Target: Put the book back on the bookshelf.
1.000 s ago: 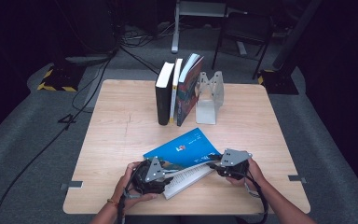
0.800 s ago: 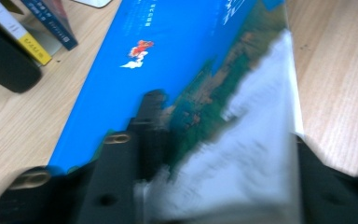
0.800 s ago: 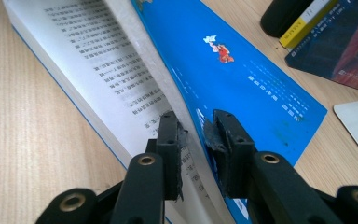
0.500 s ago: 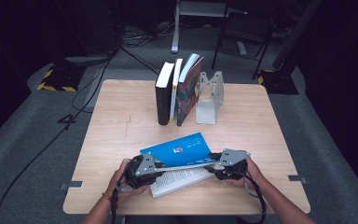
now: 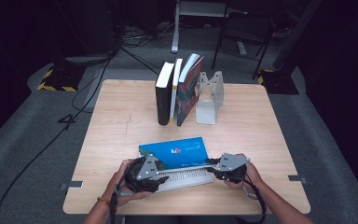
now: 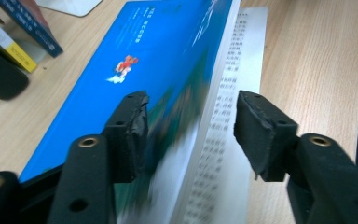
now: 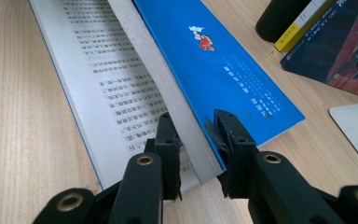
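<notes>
A blue book [image 5: 175, 153] lies near the front edge of the table [image 5: 121, 126], between the two grippers, well in front of the row of standing books [image 5: 177, 91] and the bookend [image 5: 209, 95]. It is partly open: the blue cover and a thick block of pages are raised off a printed page [image 7: 98, 79] that lies flat on the wood.

The left gripper [image 6: 189, 128] meets the book from its left end. Its jaws stand wide and have just been opening; the raised page block runs up between them, with the blue cover toward the left pad and the page edge toward the right one. The near part of the book is blurred in the left gripper view, but a clear gap shows at the right pad, so the pads do not press on it.

The right gripper [image 7: 196, 135] takes the book at its right end. Its jaws are narrow and have just been closing; they straddle the corner of the raised block, one pad over the printed page side, the other on the blue cover, and they pinch that block between them.

In the high view the left gripper [image 5: 144, 172] and the right gripper [image 5: 226, 167] sit level at the two ends of the book, a hand behind each.
</notes>
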